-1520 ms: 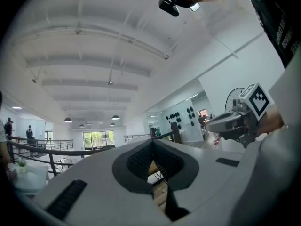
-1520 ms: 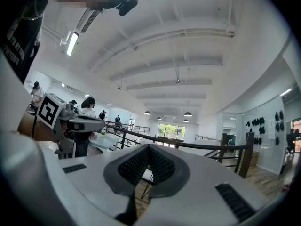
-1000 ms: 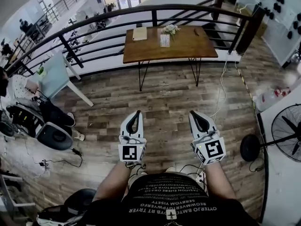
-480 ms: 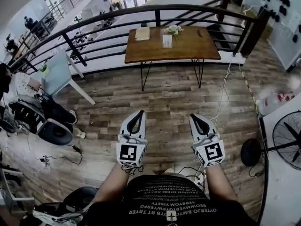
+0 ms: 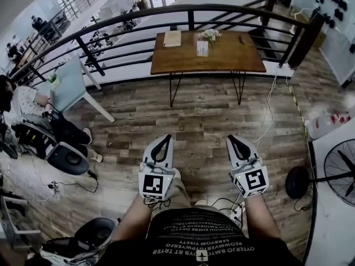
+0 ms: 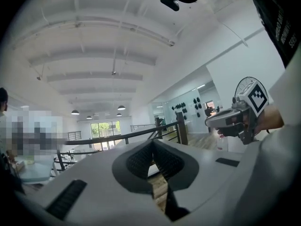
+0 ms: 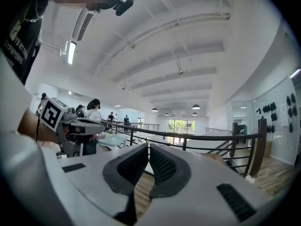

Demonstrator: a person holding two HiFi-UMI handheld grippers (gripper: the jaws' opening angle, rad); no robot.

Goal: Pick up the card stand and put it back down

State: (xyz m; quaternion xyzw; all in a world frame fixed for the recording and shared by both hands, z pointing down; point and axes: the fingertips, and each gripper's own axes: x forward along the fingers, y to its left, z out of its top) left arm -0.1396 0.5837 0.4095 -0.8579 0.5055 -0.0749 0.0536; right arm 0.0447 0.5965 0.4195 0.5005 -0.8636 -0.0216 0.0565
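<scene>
Big expanse of wood-plank floor, then a curved black metal railing, and up against it a rectangular brown wooden table on skinny black legs. The card stand sits upright around mid-table, just beside a small bunch of white flowers; can't make out what they're in. Both claws are well apart from it, down by the person's waist: left gripper pinched closed, right gripper near enough closed too, neither holding anything.
</scene>
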